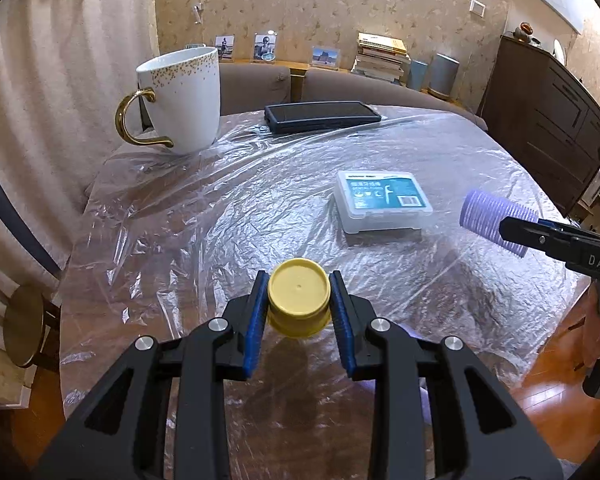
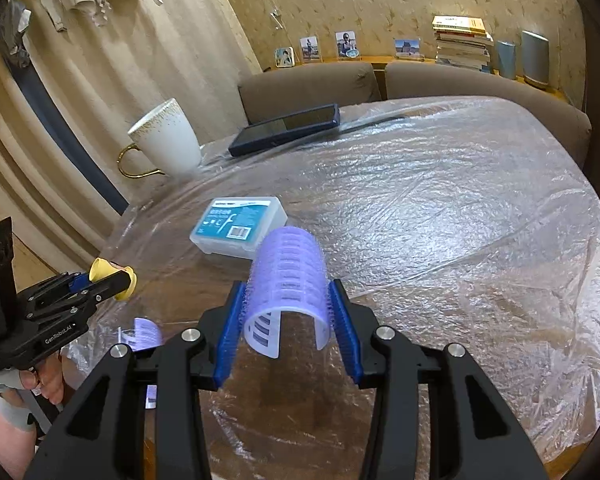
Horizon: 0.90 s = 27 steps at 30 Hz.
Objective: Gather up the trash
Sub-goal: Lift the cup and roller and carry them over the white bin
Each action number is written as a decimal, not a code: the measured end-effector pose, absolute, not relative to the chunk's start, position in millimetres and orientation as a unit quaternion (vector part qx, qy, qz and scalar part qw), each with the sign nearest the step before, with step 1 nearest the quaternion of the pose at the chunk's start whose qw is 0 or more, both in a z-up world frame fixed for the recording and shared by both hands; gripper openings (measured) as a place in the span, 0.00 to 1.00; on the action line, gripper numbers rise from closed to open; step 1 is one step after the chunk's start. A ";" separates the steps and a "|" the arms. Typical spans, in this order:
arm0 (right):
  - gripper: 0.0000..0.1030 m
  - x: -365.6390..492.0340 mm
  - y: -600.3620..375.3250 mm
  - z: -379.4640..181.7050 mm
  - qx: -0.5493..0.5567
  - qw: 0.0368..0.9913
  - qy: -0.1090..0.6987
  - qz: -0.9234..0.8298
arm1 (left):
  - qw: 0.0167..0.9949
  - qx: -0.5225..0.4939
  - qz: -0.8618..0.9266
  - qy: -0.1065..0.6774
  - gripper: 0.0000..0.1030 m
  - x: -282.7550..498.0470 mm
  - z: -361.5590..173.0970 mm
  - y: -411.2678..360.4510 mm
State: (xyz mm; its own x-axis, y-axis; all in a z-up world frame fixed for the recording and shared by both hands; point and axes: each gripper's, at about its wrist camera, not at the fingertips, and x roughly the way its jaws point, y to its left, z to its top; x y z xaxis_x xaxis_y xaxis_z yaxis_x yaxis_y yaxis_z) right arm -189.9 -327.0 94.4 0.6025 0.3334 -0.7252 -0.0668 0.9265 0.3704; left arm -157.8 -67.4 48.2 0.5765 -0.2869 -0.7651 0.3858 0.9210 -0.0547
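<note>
My left gripper point(image 1: 299, 300) is shut on a yellow bottle cap point(image 1: 299, 294), held above the plastic-covered table point(image 1: 220, 220). In the right wrist view the same left gripper point(image 2: 114, 280) with the yellow bottle cap point(image 2: 100, 269) shows at the lower left. My right gripper point(image 2: 288, 308) is shut on a purple hair roller point(image 2: 288, 276), also lifted off the table. From the left wrist view the purple hair roller point(image 1: 486, 218) hangs at the right edge, clamped by black fingers point(image 1: 516, 232).
A clear dental floss box point(image 1: 382, 200) lies mid-table. A white mug with gold handle point(image 1: 184, 100) and a dark phone point(image 1: 320, 116) sit at the far side. Brown chairs point(image 2: 312, 84) stand behind. A person's hand point(image 2: 48, 384) holds the left gripper.
</note>
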 end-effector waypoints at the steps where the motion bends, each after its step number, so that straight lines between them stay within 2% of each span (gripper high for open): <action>1: 0.41 -193.2 -327.3 96.6 0.152 0.882 0.430 0.114 | 0.886 0.060 -0.190 0.420 0.32 -159.3 49.1 -67.9; 27: 0.41 -281.8 -336.0 112.5 0.157 0.865 0.451 0.153 | 0.872 0.047 -0.228 0.430 0.32 -249.6 63.6 -74.5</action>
